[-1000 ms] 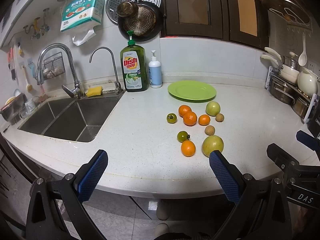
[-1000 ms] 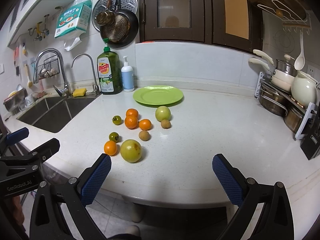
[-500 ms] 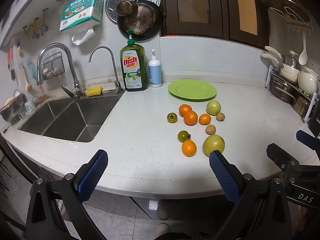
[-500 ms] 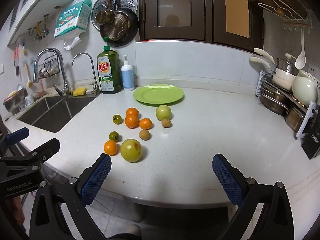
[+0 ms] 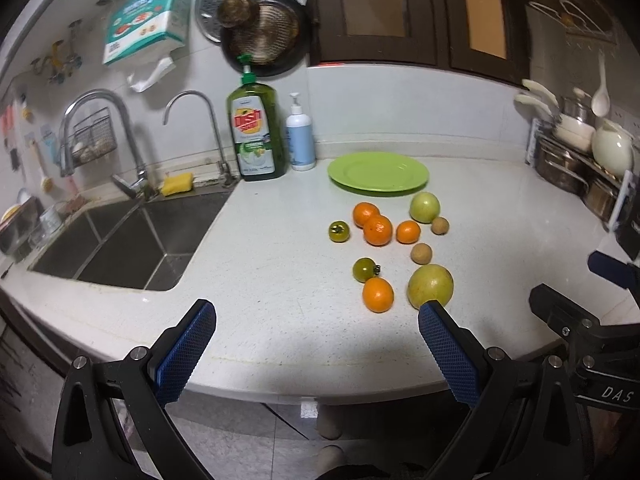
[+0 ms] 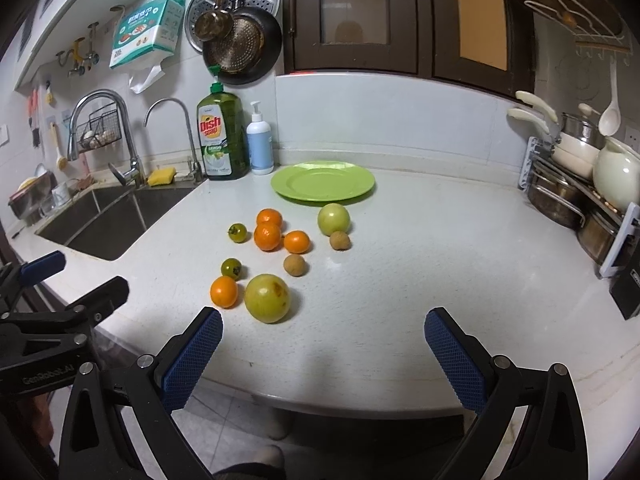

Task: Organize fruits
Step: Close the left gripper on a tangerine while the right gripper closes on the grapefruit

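Observation:
Several fruits lie loose on the white counter [image 5: 260,280]: oranges [image 5: 377,230] [image 6: 267,236], a near orange [image 5: 377,294] [image 6: 224,291], two green tomatoes [image 5: 339,231] [image 5: 364,269], small brown fruits [image 5: 421,253], a large yellow-green fruit [image 5: 430,285] [image 6: 267,298] and a green apple [image 5: 424,207] [image 6: 333,219]. An empty green plate [image 5: 378,171] [image 6: 323,181] stands behind them. My left gripper [image 5: 316,344] is open and empty over the counter's front edge. My right gripper [image 6: 324,350] is open and empty, just in front of the large fruit.
A steel sink [image 5: 112,240] with two taps is at the left. A dish soap bottle [image 5: 256,136] and a pump bottle [image 5: 300,140] stand by the wall. A rack of pots [image 6: 580,184] is at the right. The right gripper's body [image 5: 592,344] shows at right.
Both grippers have crept slightly forward toward the fruit; the fruit and plate have not moved. Both stay open.

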A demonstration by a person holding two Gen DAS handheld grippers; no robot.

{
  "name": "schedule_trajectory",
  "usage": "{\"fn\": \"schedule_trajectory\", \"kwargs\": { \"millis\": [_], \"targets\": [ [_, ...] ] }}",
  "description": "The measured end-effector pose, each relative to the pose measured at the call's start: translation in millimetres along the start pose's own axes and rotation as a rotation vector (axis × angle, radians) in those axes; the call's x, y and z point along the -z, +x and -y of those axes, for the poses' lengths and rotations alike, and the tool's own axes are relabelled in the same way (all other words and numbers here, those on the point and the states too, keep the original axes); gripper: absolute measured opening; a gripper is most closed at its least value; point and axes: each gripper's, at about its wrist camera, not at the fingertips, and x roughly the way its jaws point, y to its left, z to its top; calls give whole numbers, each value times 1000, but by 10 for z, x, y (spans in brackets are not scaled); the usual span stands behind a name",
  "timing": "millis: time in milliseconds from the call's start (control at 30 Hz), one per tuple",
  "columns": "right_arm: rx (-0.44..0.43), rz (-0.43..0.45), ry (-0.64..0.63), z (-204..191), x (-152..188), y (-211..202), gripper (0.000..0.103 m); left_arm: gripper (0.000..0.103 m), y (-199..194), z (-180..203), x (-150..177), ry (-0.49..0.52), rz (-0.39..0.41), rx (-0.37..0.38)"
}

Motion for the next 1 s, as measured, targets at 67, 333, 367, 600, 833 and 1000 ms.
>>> {"fn": "schedule_trajectory", "kwargs": {
  "millis": [67, 333, 367, 600, 833, 1000],
  "targets": [
    [-15, -16, -7, -6, 2, 50, 102, 98, 55, 27, 2, 35, 6, 16],
    [-67, -85, -2, -27, -12, 331, 91, 77, 368, 87, -50, 149, 3, 96],
    [-73, -93, -3, -41, -18, 367, 90, 74, 408, 95, -55, 160, 1, 110],
    [-132, -168, -6, -155, -27, 670, 79, 62, 762, 101, -84, 209, -70, 218],
    [-156, -229, 19, -222, -40, 947, 70, 53, 1046, 168, -79, 241, -138, 313],
    [-168, -265, 53, -224, -51, 1099, 65, 46, 1192, 185, -96, 252, -164, 348]
  ]
}}
